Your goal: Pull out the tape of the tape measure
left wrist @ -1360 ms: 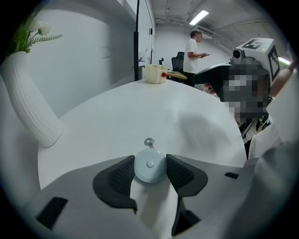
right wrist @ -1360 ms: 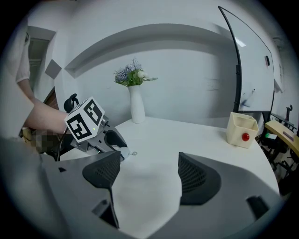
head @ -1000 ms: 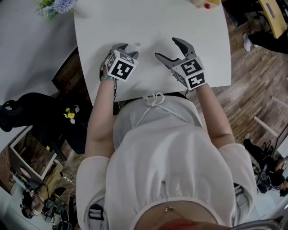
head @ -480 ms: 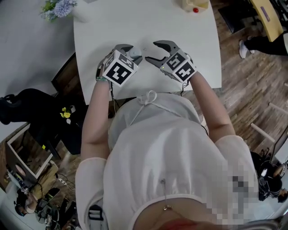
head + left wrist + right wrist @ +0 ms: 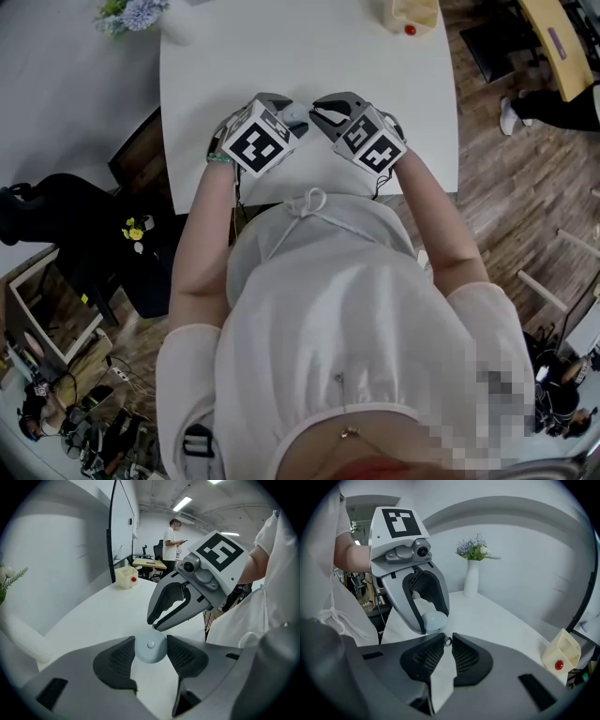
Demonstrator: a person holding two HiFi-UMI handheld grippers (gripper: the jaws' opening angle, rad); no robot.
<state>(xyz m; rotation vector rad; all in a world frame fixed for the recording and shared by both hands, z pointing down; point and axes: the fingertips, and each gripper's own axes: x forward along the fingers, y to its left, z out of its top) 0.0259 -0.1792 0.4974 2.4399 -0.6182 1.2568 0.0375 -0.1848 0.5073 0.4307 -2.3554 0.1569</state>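
Observation:
A small round pale-blue tape measure (image 5: 150,650) is clamped between the pads of my left gripper (image 5: 151,639), held above the white table (image 5: 234,56). In the head view the two grippers meet tip to tip over the table's near part: left gripper (image 5: 284,110), right gripper (image 5: 317,106), tape measure (image 5: 297,116) between them. My right gripper (image 5: 447,637) has just been closing, and its tips now pinch the little metal pull ring (image 5: 447,641) at the tape's end, right below the tape measure (image 5: 433,619). No length of tape shows.
A white vase with flowers (image 5: 471,576) stands at the table's far left corner (image 5: 131,14). A cream container with a red dot (image 5: 561,656) sits at the far edge (image 5: 412,14). A person (image 5: 174,541) stands far off in the room.
The right gripper swung left to meet the left one and its wide-open jaws closed on the pull ring. The left gripper, with the tape measure, lifted and shifted slightly right.

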